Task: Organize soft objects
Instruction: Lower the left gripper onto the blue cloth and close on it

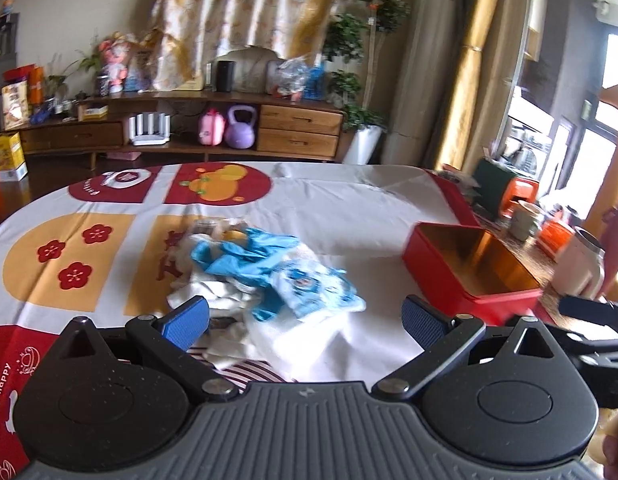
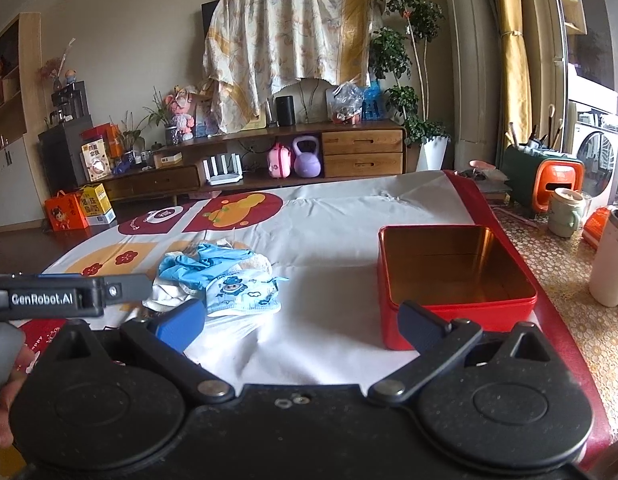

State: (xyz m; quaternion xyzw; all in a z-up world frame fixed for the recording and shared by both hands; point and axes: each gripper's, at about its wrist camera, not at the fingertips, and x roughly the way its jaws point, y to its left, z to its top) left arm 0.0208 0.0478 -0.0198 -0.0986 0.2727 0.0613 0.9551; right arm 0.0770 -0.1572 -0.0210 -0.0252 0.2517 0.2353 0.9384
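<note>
A: Clothes (image 1: 265,276) lie heaped at centre frame on the tablecloth (image 1: 349,208), left of the red tin (image 1: 473,268).

B: Your left gripper (image 1: 305,316) and right gripper (image 2: 301,320) both gape wide, holding nothing.

Table (image 2: 349,208), printed cloth (image 2: 329,216): clothes pile (image 2: 221,276), red tin (image 2: 457,312).
</note>
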